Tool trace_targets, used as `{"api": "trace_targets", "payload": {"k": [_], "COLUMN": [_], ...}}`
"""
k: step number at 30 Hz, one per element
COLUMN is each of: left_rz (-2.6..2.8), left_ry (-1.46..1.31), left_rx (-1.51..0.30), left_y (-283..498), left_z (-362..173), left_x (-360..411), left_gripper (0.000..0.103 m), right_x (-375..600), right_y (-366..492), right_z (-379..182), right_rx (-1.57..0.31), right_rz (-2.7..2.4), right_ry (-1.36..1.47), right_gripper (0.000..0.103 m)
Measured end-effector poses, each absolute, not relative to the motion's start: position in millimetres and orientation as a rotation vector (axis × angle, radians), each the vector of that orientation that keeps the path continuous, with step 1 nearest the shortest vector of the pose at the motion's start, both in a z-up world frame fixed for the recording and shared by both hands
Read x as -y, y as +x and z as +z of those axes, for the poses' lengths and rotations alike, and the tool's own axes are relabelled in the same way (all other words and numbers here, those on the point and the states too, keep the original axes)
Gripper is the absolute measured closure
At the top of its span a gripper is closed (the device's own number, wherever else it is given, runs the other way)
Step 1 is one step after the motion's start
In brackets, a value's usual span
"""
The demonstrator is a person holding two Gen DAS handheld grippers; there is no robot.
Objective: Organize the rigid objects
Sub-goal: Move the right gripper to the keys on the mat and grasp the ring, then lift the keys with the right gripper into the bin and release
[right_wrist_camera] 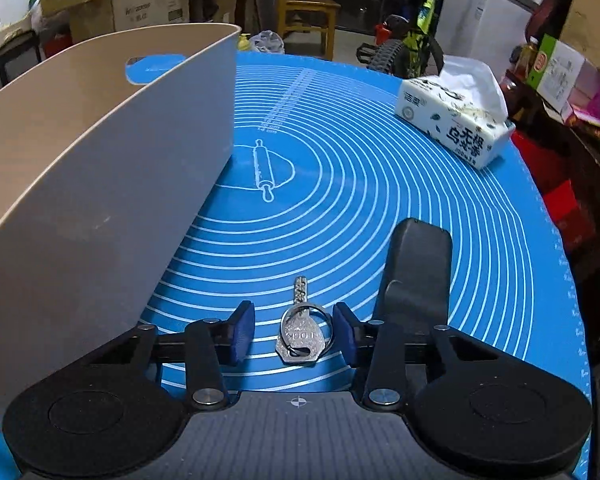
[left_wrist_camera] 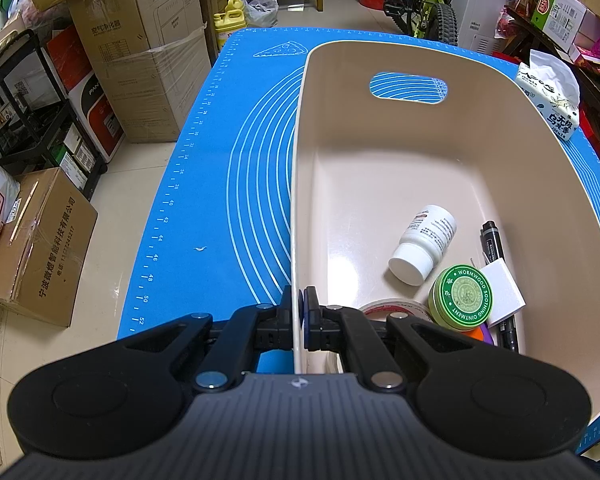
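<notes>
Key [right_wrist_camera: 300, 330] and split ring lie flat on the blue mat [right_wrist_camera: 380, 200] that covers the bench, just beside the outer wall of the beige bin [right_wrist_camera: 100, 200], with a black flat object [right_wrist_camera: 416, 272] close on the other side. The right tongs [right_wrist_camera: 296, 332] sit low over the mat with the key's head between their blue pads; the jaws are partly open, a clear gap shows on the left side, and the right pad is close to or just touching the ring, so nothing is gripped yet.

The key looks like thin, stiff metal: light, hard and smooth, so it will not deform but could slip or pivot between the pads. Lying flat, it offers little height to catch. The broad head, where the ring passes through, seems the best place to pinch, edge to edge across its width; the narrow blade would likely twist, and the loose ring may swing.

The left tongs [left_wrist_camera: 300, 312] are clamped tight on the bin's near side wall, one pad inside and one outside, steadying it. Inside the bin [left_wrist_camera: 380, 184] lie a white bottle [left_wrist_camera: 424, 244], a green ointment tin [left_wrist_camera: 462, 296], a black marker [left_wrist_camera: 500, 280], a white block [left_wrist_camera: 502, 292] and a tape roll [left_wrist_camera: 392, 310].
</notes>
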State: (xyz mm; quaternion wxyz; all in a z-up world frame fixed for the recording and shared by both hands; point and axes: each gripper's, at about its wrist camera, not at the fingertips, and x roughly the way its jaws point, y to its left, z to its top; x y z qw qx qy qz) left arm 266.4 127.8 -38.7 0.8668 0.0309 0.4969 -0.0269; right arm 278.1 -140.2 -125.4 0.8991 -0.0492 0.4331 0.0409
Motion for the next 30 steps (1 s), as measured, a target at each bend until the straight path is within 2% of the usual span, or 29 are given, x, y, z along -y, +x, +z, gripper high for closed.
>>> {"api": "trace_targets", "payload": {"k": [4,9,10,11,13,19,20,21,23,30], "left_rz": [-0.056,-0.056,-0.056,-0.056,-0.056,-0.055,-0.055,-0.055,-0.055,-0.055], "left_ry": [0.065,0.063,0.064,0.064,0.067,0.069,0.068,0.067,0.068,0.069], "left_rx": [-1.041,-1.041,-1.041,-1.041,-1.04,-1.04,-1.04,-1.04,-1.04,-1.04], "left_y": [266.2,266.3,266.2,266.2,266.2,266.5,266.6,266.7,266.4,266.5], "left_z": [-38.9,-38.8,-38.9,-38.9,-38.9,-38.2,-38.2,-38.1,-38.3,-38.3], "left_x": [-127.2,-127.4,-127.1,-127.1,-127.1,-127.0,-127.6,-127.8,-127.0,-127.2], "left_gripper": [0.098,0.098,0.098,0.098,0.098,0.098,0.098,0.098,0.098,0.098], "right_x": [152.9,152.5,150.4,149.3,148.9,156.2,157.3,158.2,160.8,153.1], "right_y": [277.0,274.9,275.0,275.3,276.2,277.5,277.3,276.6,275.4,265.8], "right_z": [-122.0,-122.3,-122.5,-122.6,-123.5,-126.6,-126.9,-127.0,-127.0,-125.0], "right_rx": [-0.911,-0.918,-0.916,-0.914,-0.905,-0.9,-0.898,-0.894,-0.886,-0.833], "right_rz": [0.079,0.086,0.083,0.078,0.077,0.087,0.092,0.091,0.08,0.094], "right_ry": [-0.028,-0.046,-0.057,-0.059,-0.051,-0.014,-0.01,-0.01,-0.005,-0.026], "right_gripper": [0.069,0.071,0.069,0.061,0.051,0.047,0.048,0.059,0.064,0.065]}}
